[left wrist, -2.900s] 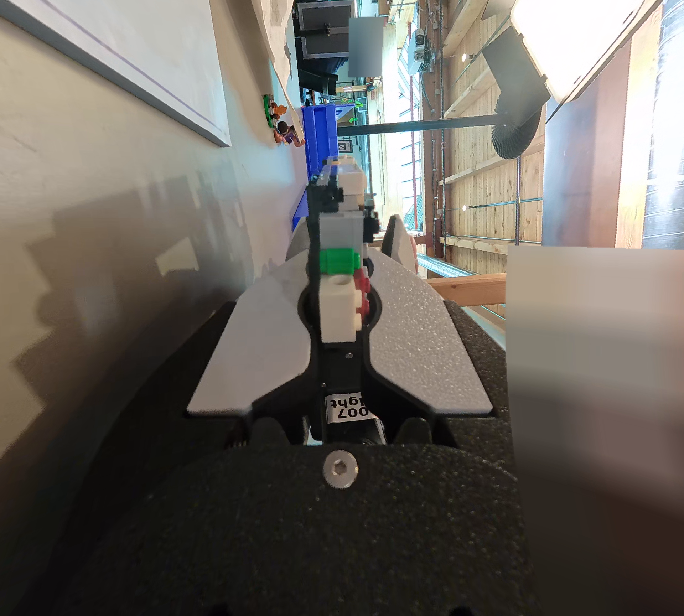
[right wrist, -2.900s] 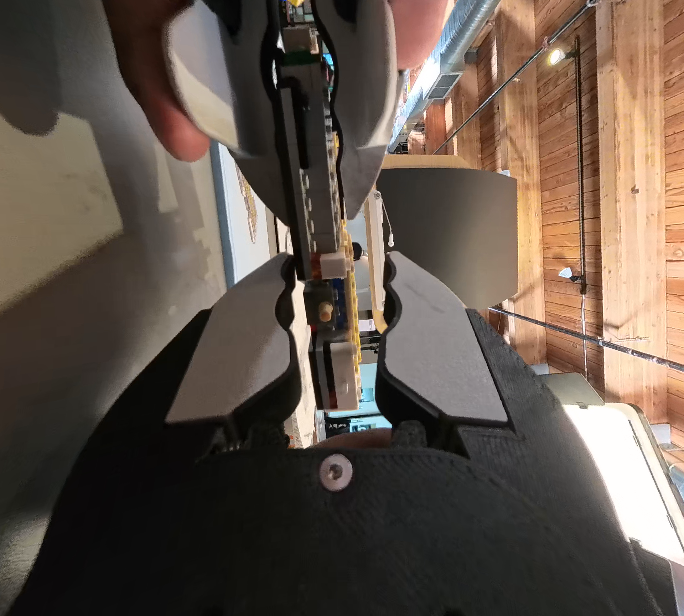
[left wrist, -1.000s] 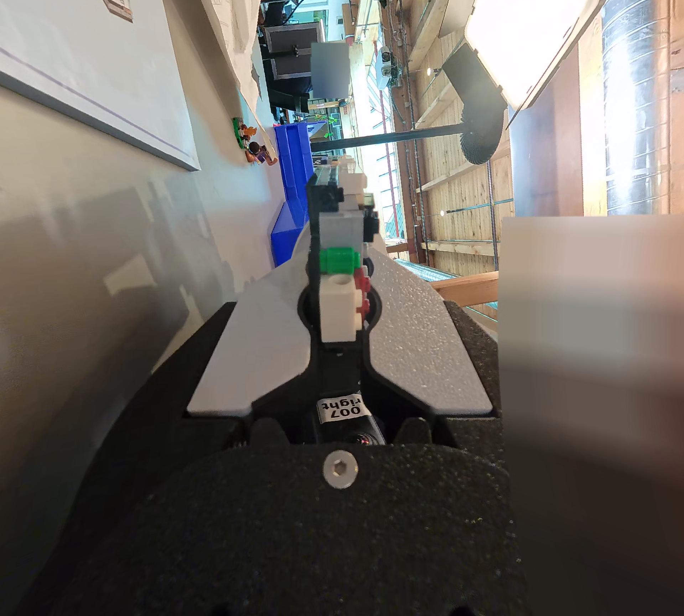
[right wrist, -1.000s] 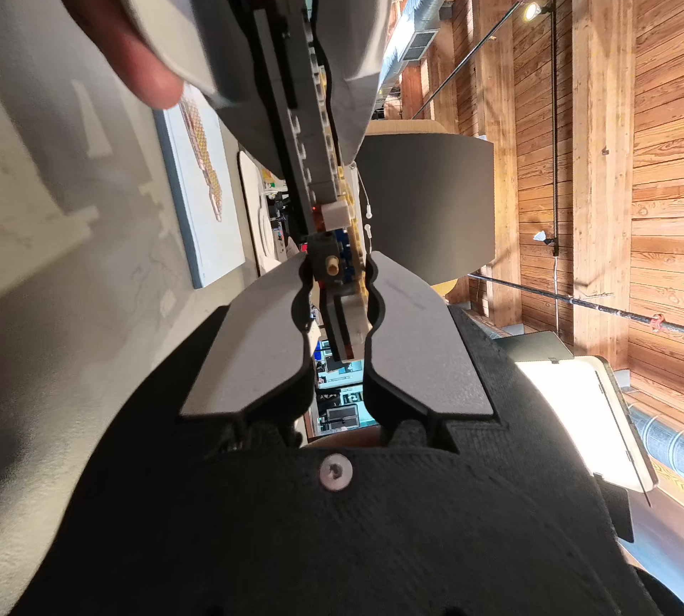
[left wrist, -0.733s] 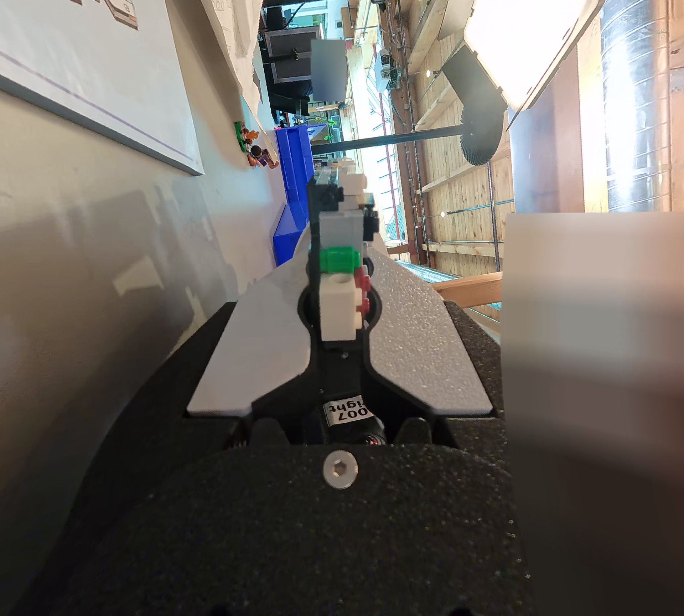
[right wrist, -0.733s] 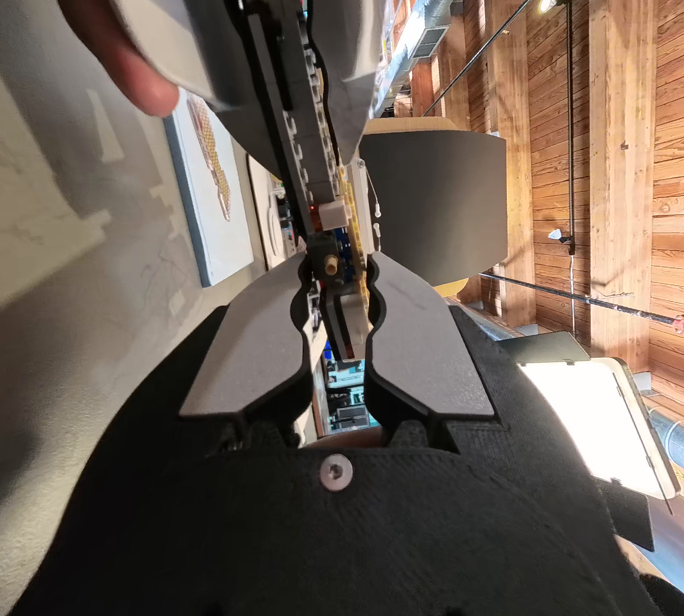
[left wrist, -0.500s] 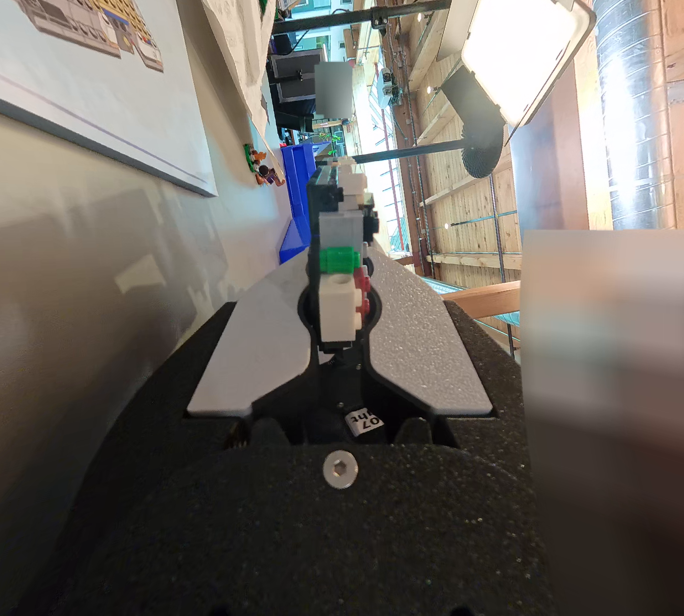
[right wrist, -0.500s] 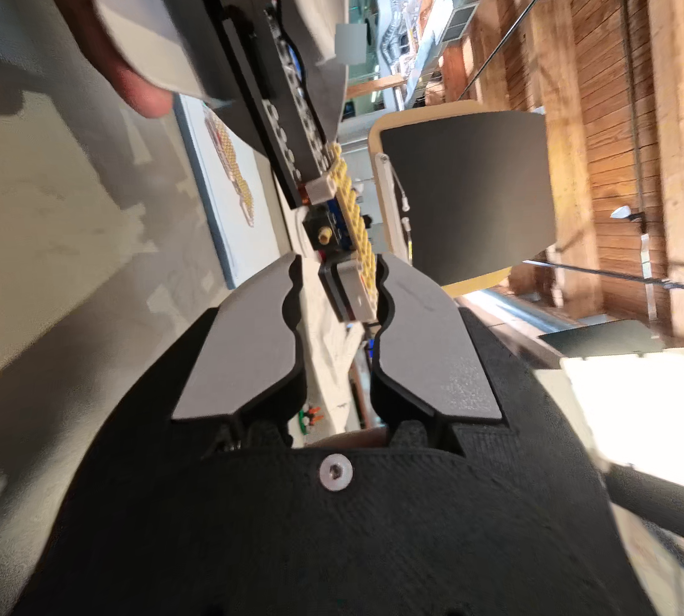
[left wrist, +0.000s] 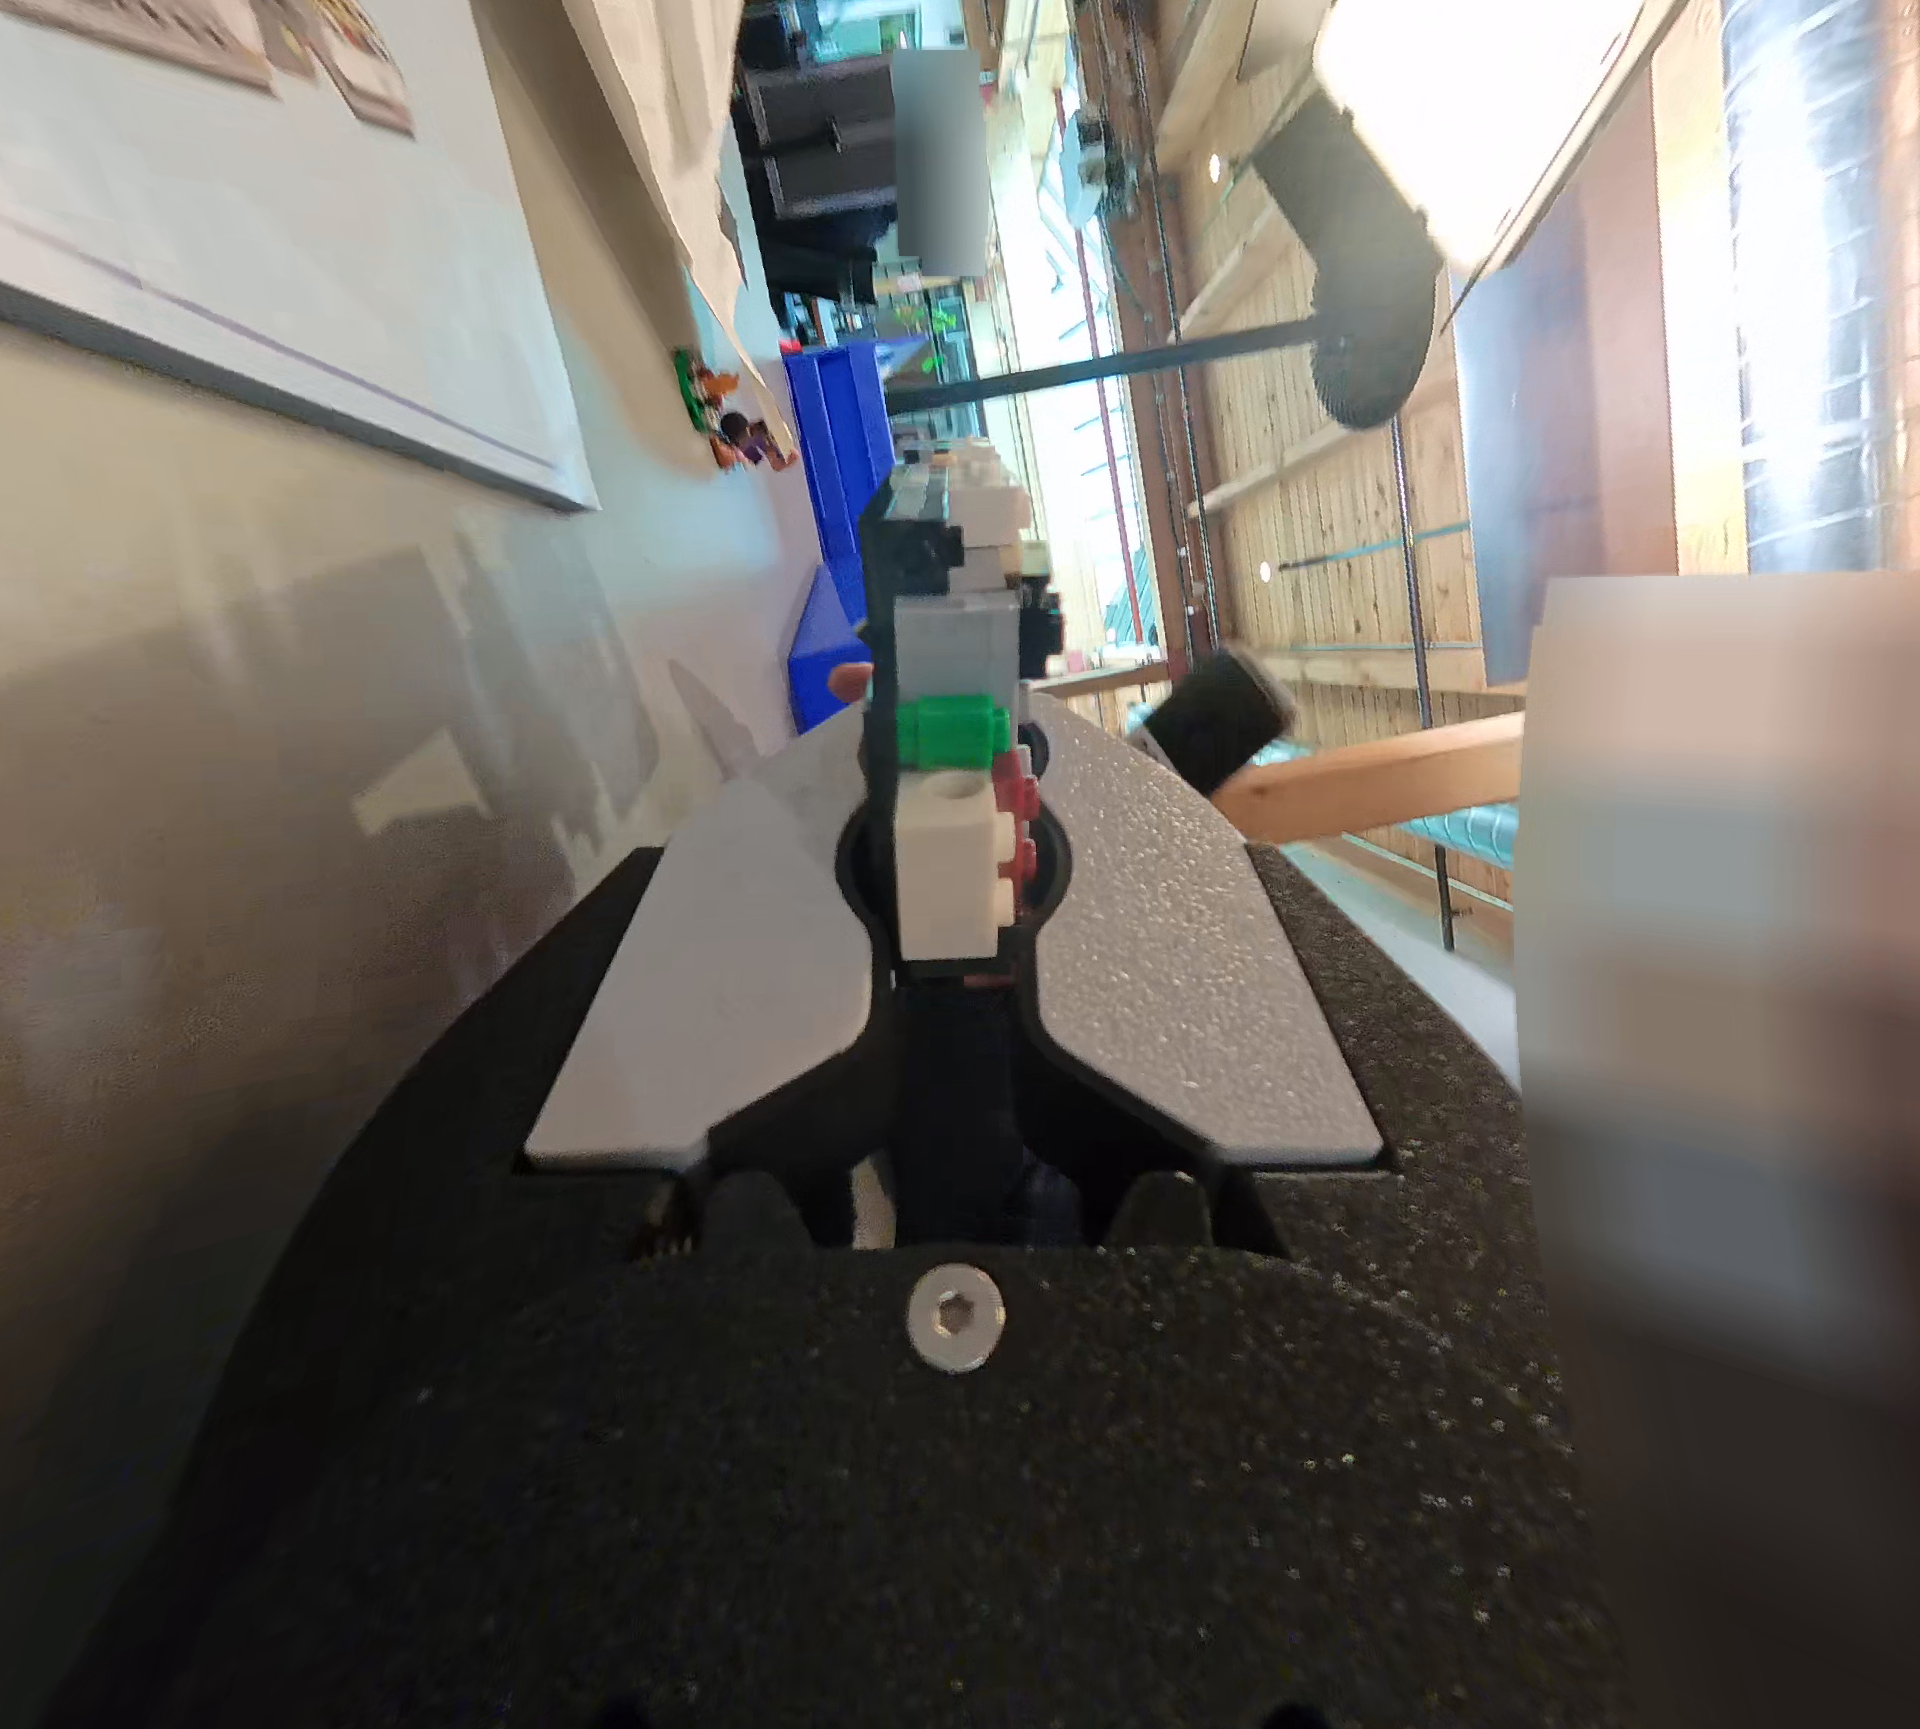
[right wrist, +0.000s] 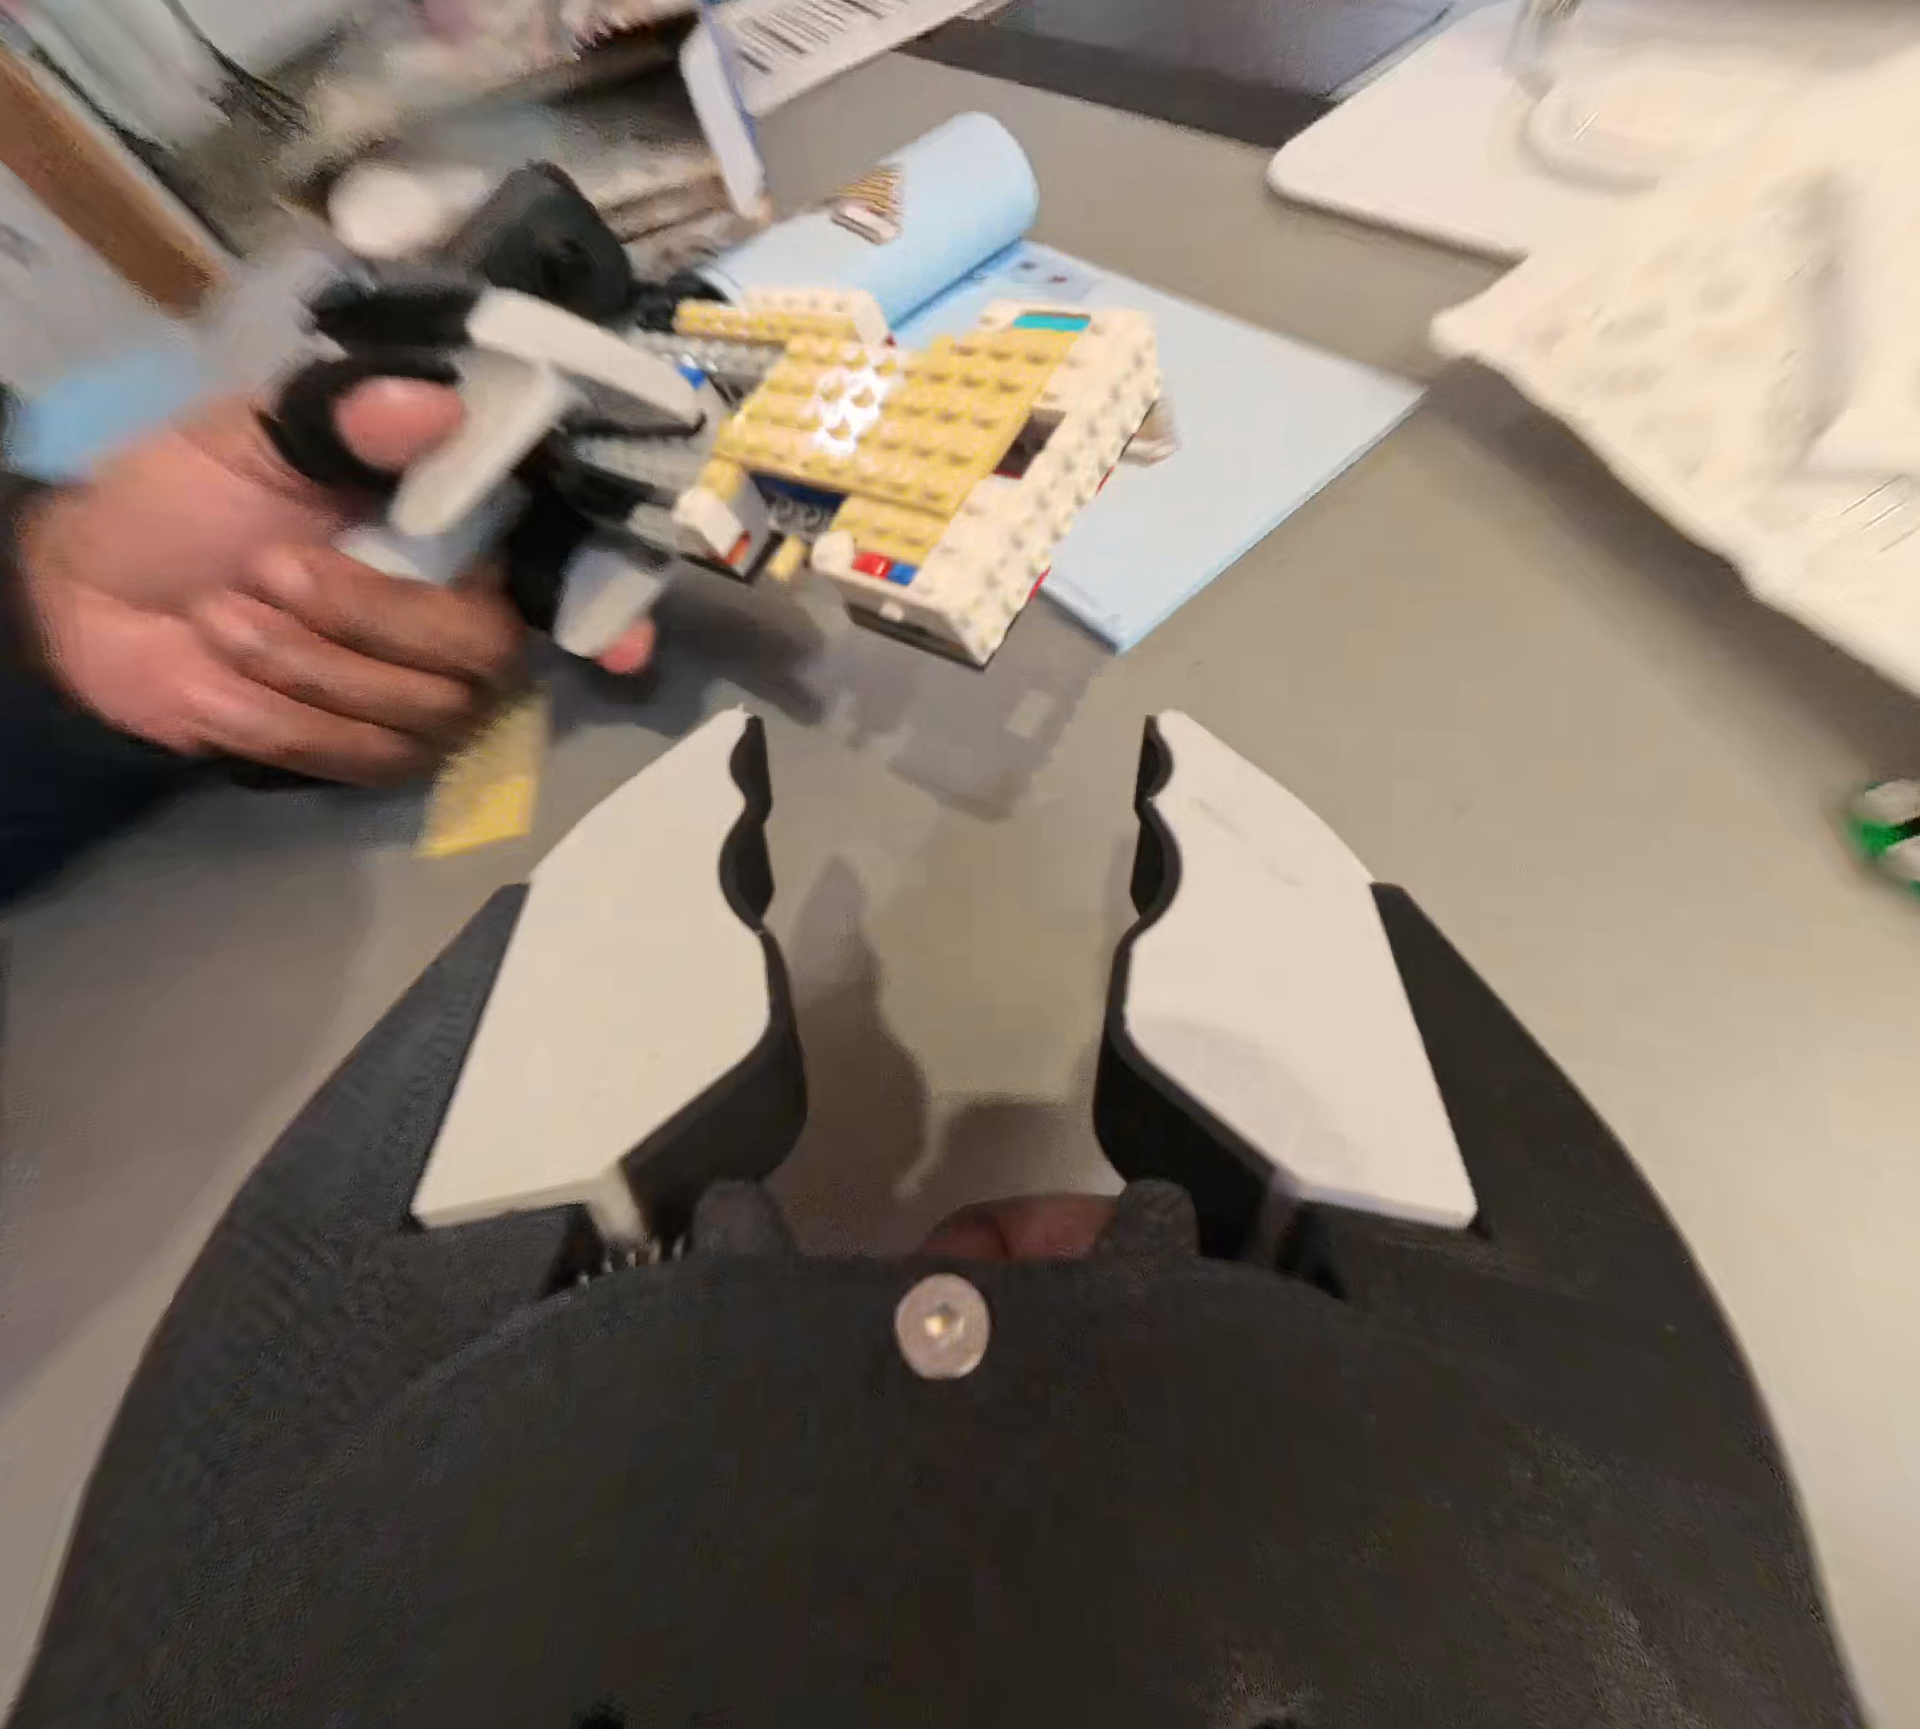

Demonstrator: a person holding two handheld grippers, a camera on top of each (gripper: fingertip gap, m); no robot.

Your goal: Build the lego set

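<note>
Right tongs point(right wrist: 945, 734) withdrawn; tan-and-white brick model point(right wrist: 914, 453)

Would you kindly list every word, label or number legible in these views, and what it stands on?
White sheet: barcode-like stripes and print, too blurred to read.
Light blue booklet: small marks, too small to read.
Large printed page, left wrist view: blurred pictures, no readable words.
No other readable text.
</note>
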